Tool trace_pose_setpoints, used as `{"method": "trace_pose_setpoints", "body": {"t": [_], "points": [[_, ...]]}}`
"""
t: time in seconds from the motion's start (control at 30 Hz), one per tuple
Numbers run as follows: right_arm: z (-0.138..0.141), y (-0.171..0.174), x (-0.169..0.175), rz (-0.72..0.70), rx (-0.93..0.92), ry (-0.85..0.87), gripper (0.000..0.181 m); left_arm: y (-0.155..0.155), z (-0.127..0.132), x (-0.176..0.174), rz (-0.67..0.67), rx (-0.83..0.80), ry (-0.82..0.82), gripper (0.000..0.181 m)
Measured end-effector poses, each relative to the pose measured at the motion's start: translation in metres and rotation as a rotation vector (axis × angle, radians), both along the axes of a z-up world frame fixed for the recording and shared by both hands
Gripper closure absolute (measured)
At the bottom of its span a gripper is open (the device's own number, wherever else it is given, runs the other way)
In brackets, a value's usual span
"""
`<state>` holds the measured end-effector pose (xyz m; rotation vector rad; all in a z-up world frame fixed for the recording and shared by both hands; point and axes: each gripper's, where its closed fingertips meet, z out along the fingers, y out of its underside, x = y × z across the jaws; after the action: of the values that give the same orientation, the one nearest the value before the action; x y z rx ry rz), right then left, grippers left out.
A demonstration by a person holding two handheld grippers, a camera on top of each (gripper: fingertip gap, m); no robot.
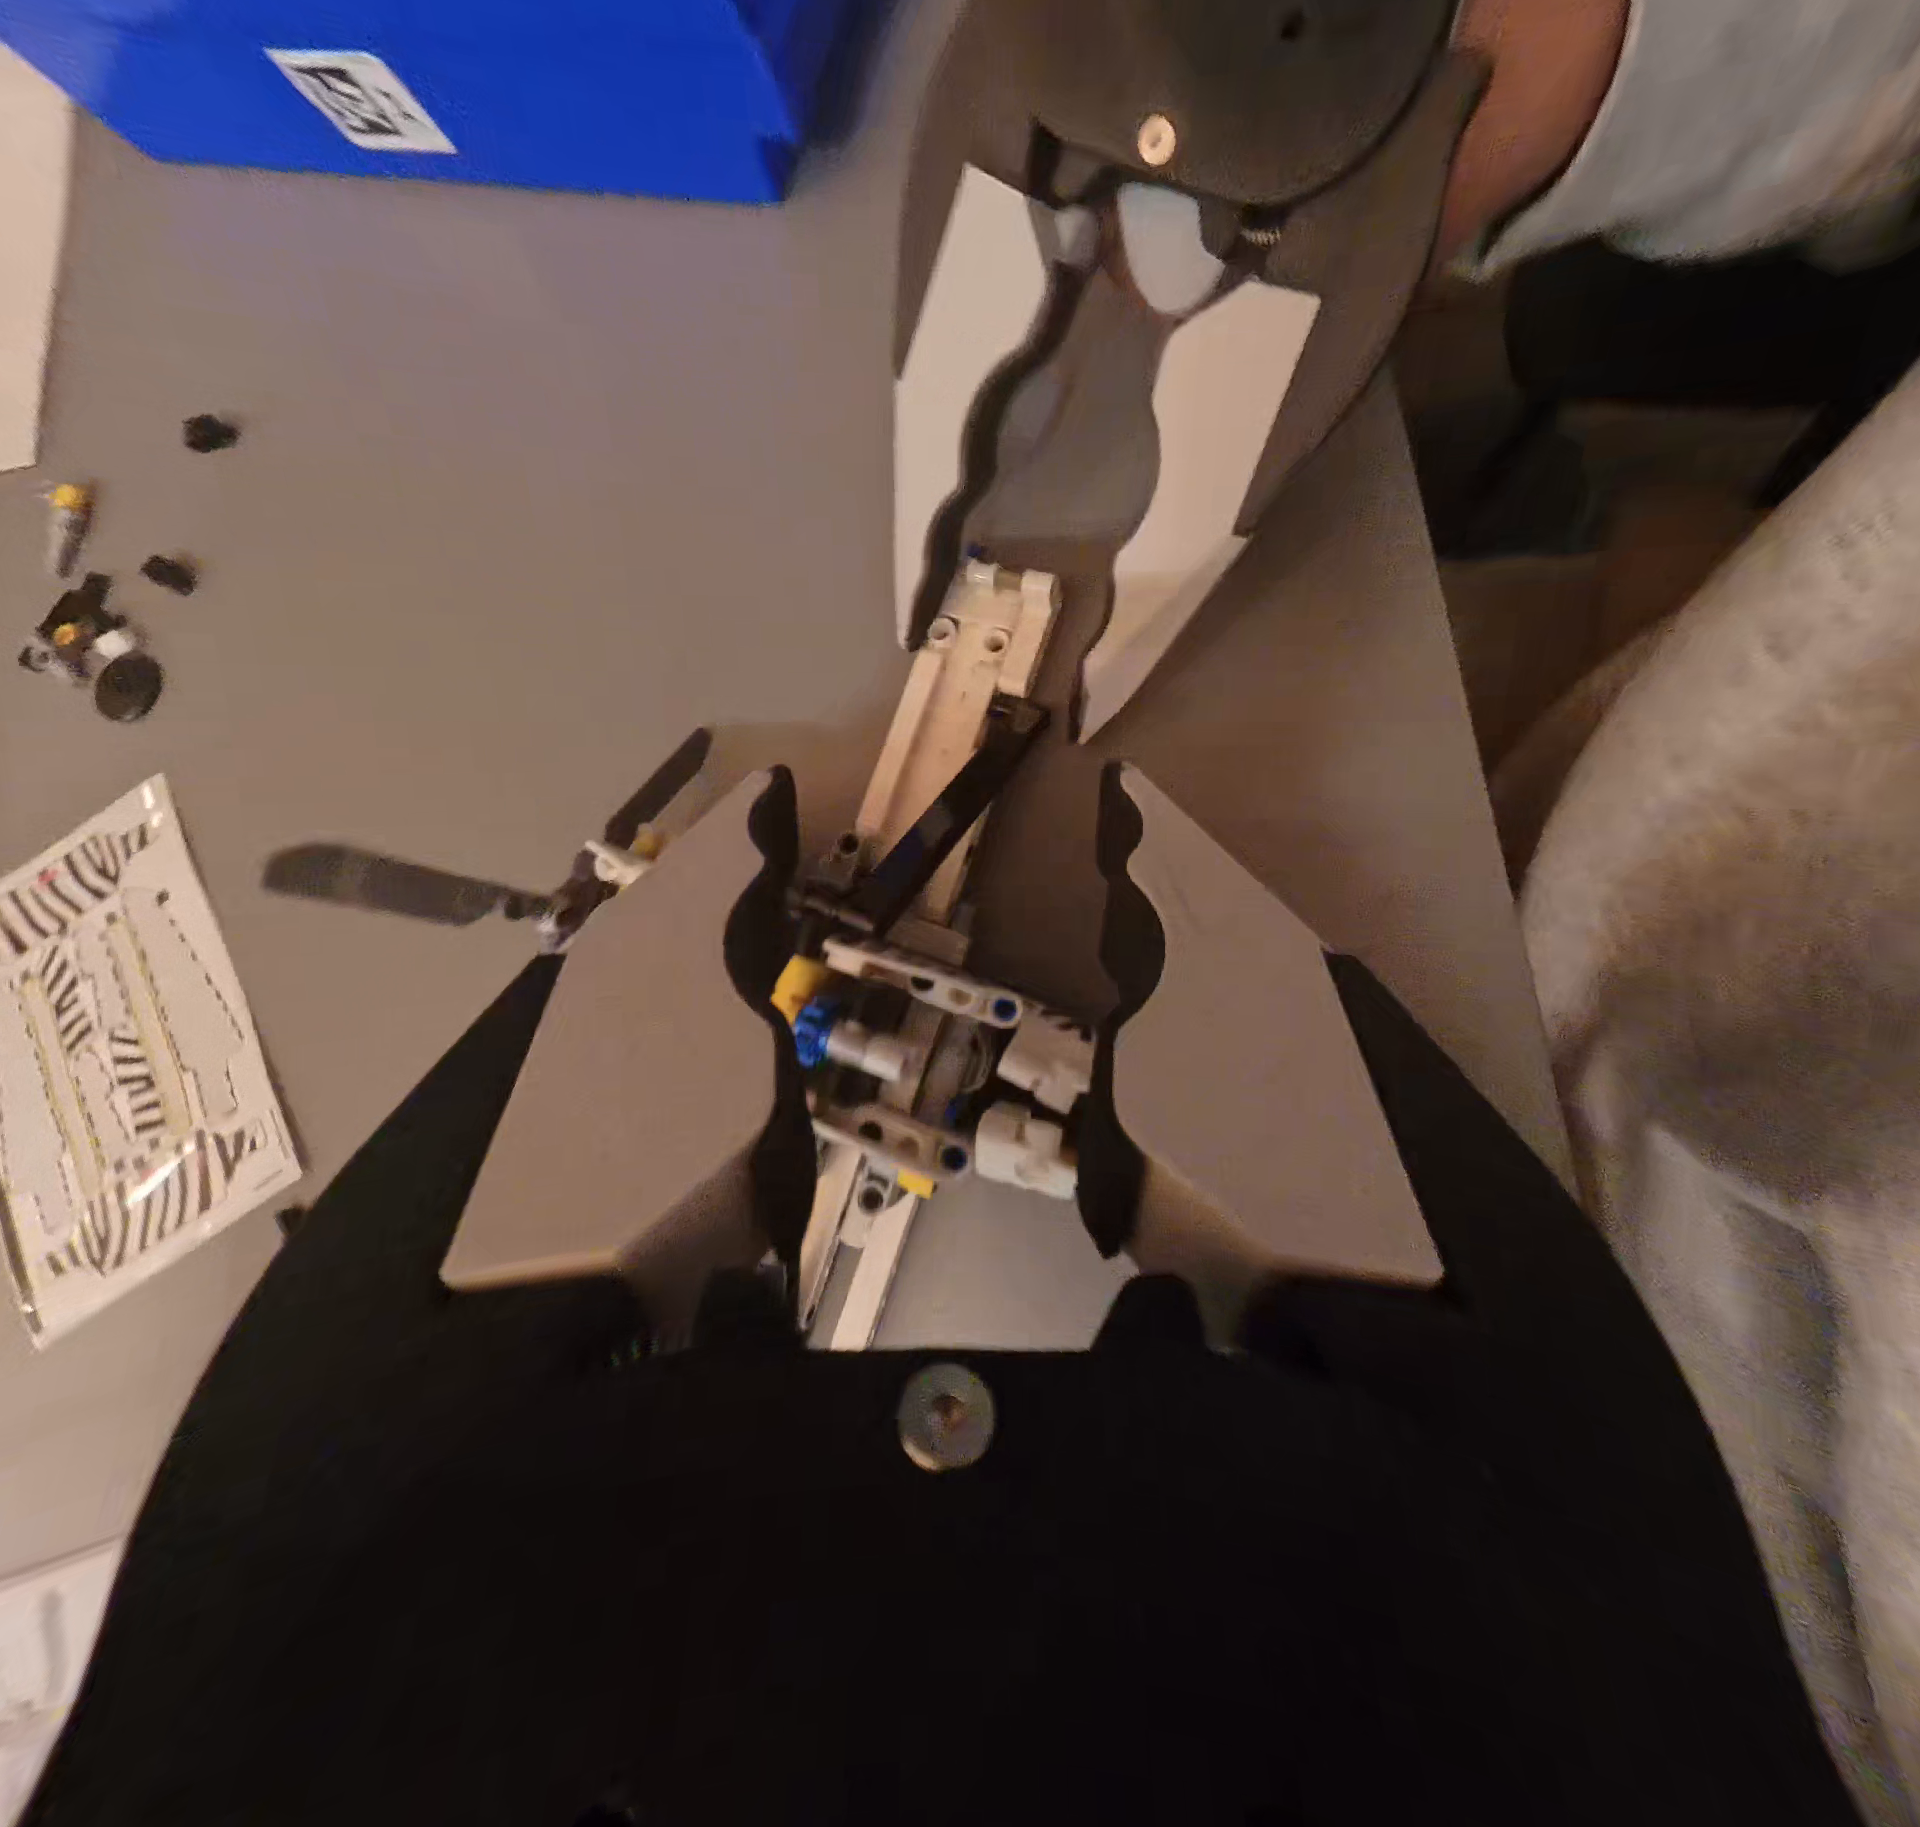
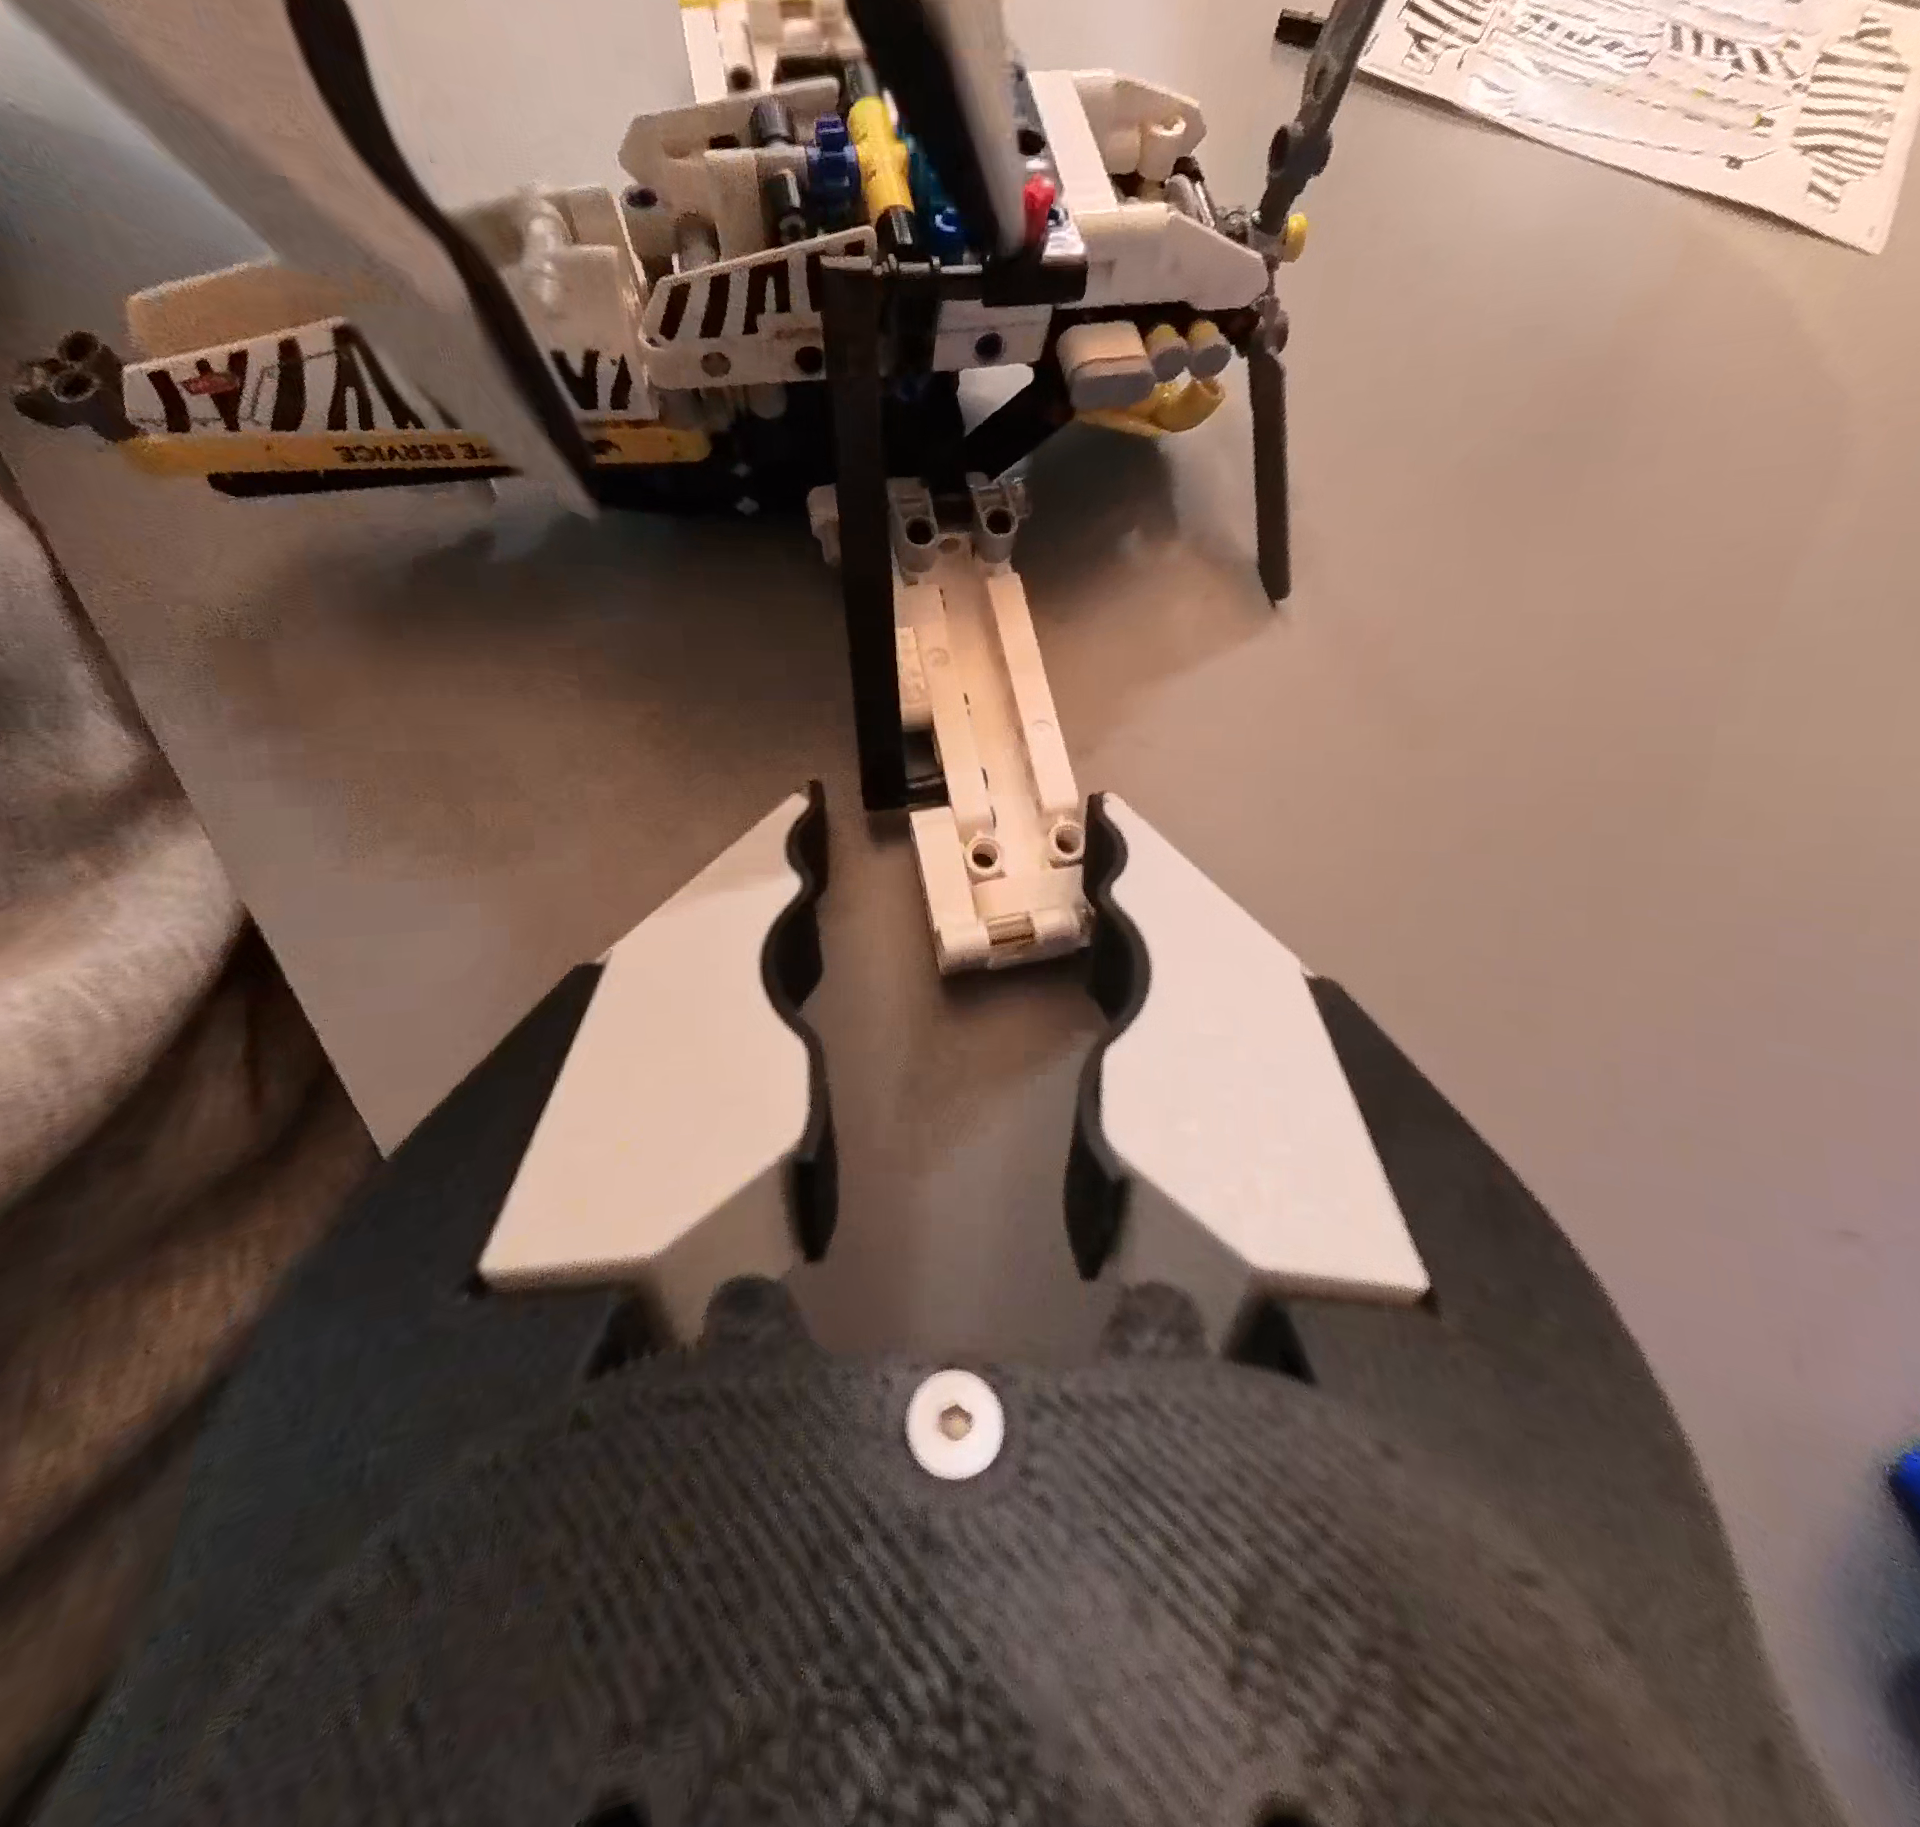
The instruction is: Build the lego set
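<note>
Right wrist view: wide-open right gripper [image 2: 954, 878] facing white lego float beam [image 2: 987, 738] end-on, long axis pointing away; left gripper [image 1: 940, 1008] clamping zebra-striped plane body [image 2: 727, 323].

Blue box [image 1: 436, 42] — zebra-striped sticker sheet [image 1: 125, 1039]

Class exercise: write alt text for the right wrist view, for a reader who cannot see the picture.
An open two-finger right gripper reaches toward a white beam strut jutting from a zebra-striped white, black and yellow Lego aircraft model standing on a grey table. The strut's tip lies against the inside of one finger. A zebra-patterned sticker sheet lies beyond, top right.
</note>
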<state>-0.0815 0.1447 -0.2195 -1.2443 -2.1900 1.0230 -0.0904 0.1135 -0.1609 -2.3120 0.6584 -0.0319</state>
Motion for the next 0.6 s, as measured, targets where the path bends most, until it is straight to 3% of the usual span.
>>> {"method": "trace_pose_setpoints", "body": {"t": [0.13,0.27,0.6], "points": [[-0.001,0.0,-0.001,0.007,0.002,-0.006,0.14,0.006,-0.02,0.008,-0.076,-0.136,0.084,0.132],[0.0,-0.001,-0.001,0.015,-0.031,-0.021,0.141,0.014,-0.032,0.004,-0.067,-0.213,0.09,0.144],[0.0,-0.002,-0.003,0.034,-0.057,-0.036,0.142,0.016,-0.035,0.001,-0.039,-0.291,0.032,0.154]]}}
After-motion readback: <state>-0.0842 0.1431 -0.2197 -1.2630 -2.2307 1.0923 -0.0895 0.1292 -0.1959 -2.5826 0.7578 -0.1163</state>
